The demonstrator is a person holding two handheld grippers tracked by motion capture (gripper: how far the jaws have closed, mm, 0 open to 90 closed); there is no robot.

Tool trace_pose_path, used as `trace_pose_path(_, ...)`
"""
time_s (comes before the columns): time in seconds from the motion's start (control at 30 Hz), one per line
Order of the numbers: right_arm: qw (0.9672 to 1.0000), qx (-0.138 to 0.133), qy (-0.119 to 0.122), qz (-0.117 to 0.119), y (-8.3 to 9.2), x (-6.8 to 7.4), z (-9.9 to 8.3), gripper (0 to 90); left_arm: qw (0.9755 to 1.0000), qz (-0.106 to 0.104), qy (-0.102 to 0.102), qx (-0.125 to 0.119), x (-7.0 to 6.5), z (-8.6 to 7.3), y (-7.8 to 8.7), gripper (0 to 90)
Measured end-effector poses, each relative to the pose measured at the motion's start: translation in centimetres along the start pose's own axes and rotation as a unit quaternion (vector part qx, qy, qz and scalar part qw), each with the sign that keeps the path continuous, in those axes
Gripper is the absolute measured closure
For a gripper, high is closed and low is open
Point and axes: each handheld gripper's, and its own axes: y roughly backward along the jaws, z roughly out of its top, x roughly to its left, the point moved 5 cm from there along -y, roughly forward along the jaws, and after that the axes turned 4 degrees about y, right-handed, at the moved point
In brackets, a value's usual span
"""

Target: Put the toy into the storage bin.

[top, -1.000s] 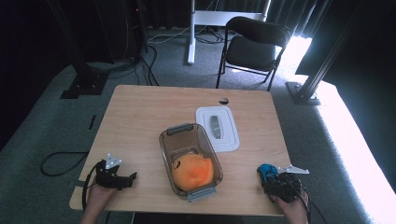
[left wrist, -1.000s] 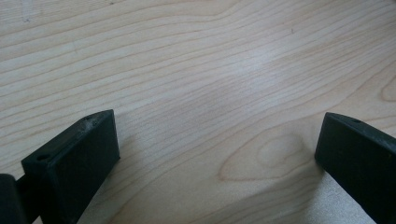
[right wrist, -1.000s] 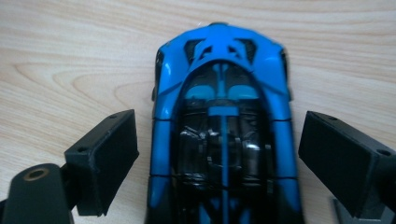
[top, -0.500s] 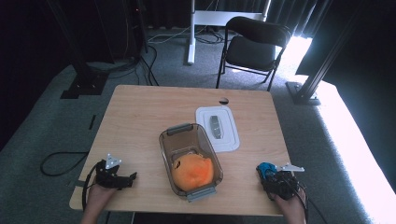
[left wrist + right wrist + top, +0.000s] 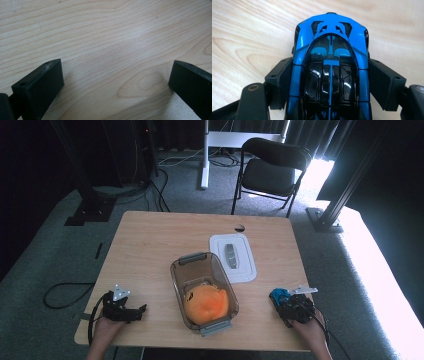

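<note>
right gripper (image 5: 329, 82) newly clamped around blue toy car (image 5: 329, 45)

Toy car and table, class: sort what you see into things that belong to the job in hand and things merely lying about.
In the job:
- blue toy car, clamped by the right hand-held gripper, whose jaws have just been closing
- clear container, nearest box, holding an orange item

Lying about:
- white lid on the table
- left hand-held gripper, open over bare wood
- black chair
</note>
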Motion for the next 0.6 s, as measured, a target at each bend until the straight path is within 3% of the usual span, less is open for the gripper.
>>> trace_pose_path(0.2, 0.9983, 0.000, 0.043, 0.038, -1.0, 1.2, 2.2, 26.3, 1.0000, 0.000, 0.001, 0.000, 0.0, 0.0, 0.0, 0.1)
trace_pose_path(0.33, 0.9934, 0.010, 0.078, 0.083, -1.9, 2.2, 2.8, 26.3, 1.0000, 0.000, 0.001, 0.000, 0.0, 0.0, 0.0, 0.1)
trace_pose_path(0.5, 0.9938, 0.011, 0.066, 0.088, -2.0, 2.2, 2.6, 25.5, 1.0000, 0.000, 0.000, 0.000, 0.0, 0.0, 0.0, 0.1)
trace_pose_path(0.6, 0.9946, 0.013, 0.060, 0.083, -1.9, 2.1, 2.3, 19.7, 1.0000, 0.000, 0.000, 0.000, 0.0, 0.0, 0.0, 0.1)
